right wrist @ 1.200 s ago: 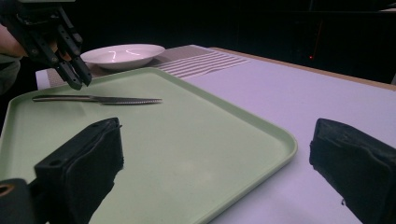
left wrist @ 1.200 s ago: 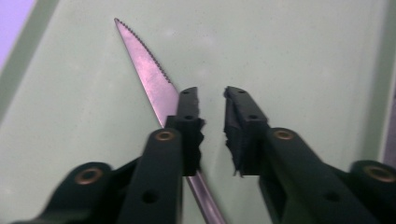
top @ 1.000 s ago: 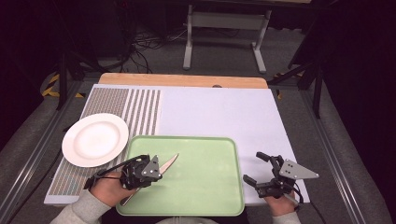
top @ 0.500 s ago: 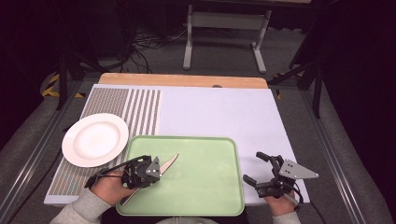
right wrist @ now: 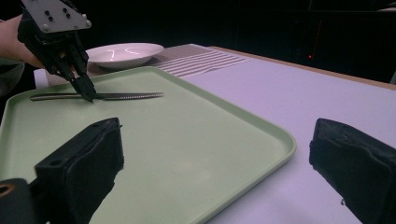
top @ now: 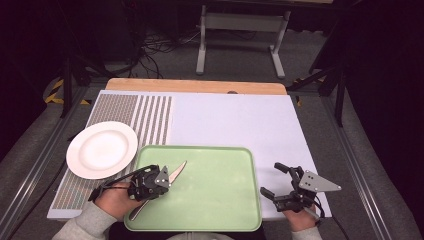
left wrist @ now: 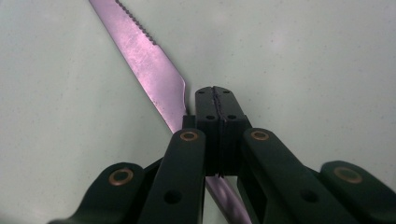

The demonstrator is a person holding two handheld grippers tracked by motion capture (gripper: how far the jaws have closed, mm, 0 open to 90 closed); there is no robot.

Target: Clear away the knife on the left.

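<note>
- Two grippers work at the near edge of the tabletop [top: 235, 120] in the high view. The left gripper [top: 162, 181] stands over the near-left part of a green tray [top: 215, 220], and a knife [top: 176, 172] lies there, its blade toward the middle of the tray and its handle toward the near-left corner. A white plate [top: 102, 149] rests just beside the tray's far-left corner, on a striped mat [top: 150, 112]. The right gripper [top: 274, 180] is beyond the tray's right edge, its fingers spread wide with nothing between them.
- In the left gripper view, the fingers [left wrist: 219, 116] are clenched fully together, and the knife [left wrist: 149, 60] passes beside and under them, not clearly between the pads. I cannot tell if the knife is really pinched.
- In the right gripper view, the left gripper [right wrist: 87, 92] touches down on the knife [right wrist: 126, 95] near its middle, while the knife lies flat on the tray [right wrist: 261, 135].
- The risk, in my judgement: if the hand lifts now, the knife may stay behind or slip out, because the fingers meet beside the thin flat metal. A half grip could let the blade swing down and strike the tray.
</note>
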